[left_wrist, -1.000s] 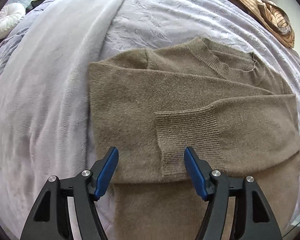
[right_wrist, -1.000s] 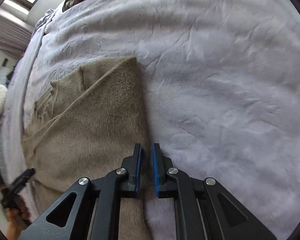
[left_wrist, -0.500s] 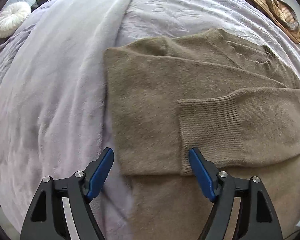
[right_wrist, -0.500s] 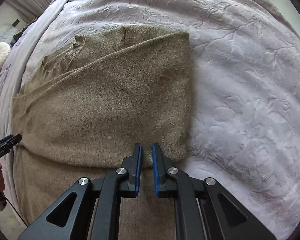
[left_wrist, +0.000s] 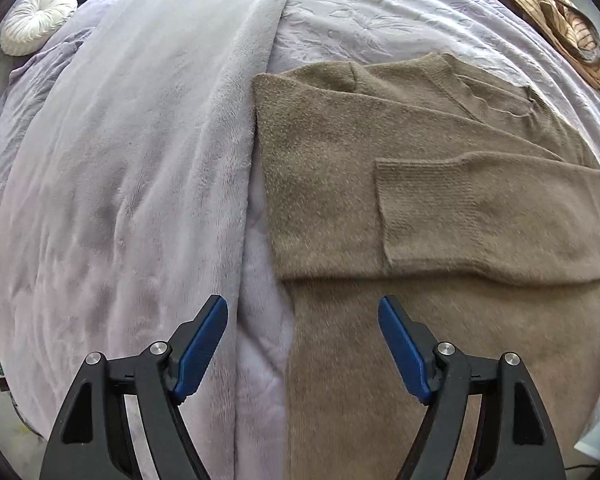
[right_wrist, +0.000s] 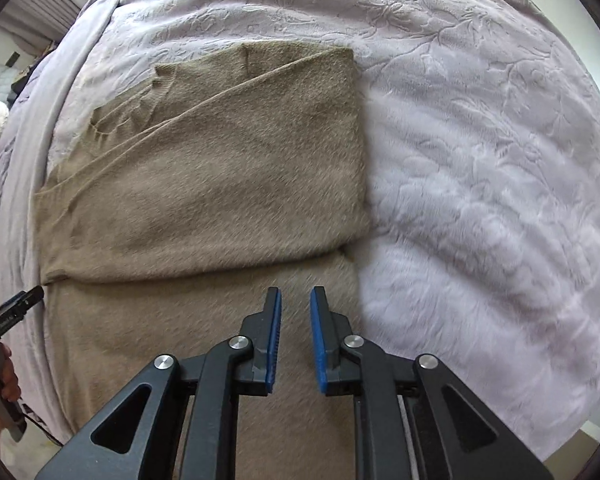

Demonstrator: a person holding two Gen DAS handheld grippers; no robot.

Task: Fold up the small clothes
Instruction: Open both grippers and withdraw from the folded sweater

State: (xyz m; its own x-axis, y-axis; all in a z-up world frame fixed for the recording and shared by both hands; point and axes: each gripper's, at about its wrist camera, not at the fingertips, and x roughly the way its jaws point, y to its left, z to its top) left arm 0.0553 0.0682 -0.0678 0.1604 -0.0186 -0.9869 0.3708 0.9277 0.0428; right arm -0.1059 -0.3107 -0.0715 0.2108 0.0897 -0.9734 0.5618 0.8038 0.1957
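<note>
A brown sweater (left_wrist: 440, 208) lies flat on a lilac bedspread (right_wrist: 480, 152), both sleeves crossed over the chest, one ribbed cuff (left_wrist: 424, 212) on top; in the left wrist view it fills the 3 o'clock half of the frame. The left gripper (left_wrist: 302, 344) hangs over the sweater's left edge at 6 o'clock, fingers spread wide with nothing between them. The right gripper (right_wrist: 295, 336) hangs above the lower body near the right edge, its jaws opening from a narrow gap, clear of the knit.

The next step looks to be the lengthwise fold of the hem toward the collar (left_wrist: 496, 92). To do it well, each gripper should pinch one hem corner through both layers, lift evenly and lay the hem level with the shoulders so the sleeves stay tucked.

A plush blanket (left_wrist: 140, 180) covers the bed at 9 o'clock, a round white cushion (left_wrist: 38, 20) at 11 o'clock, and a striped cloth (left_wrist: 564, 28) at 1 o'clock. No container is in sight.
</note>
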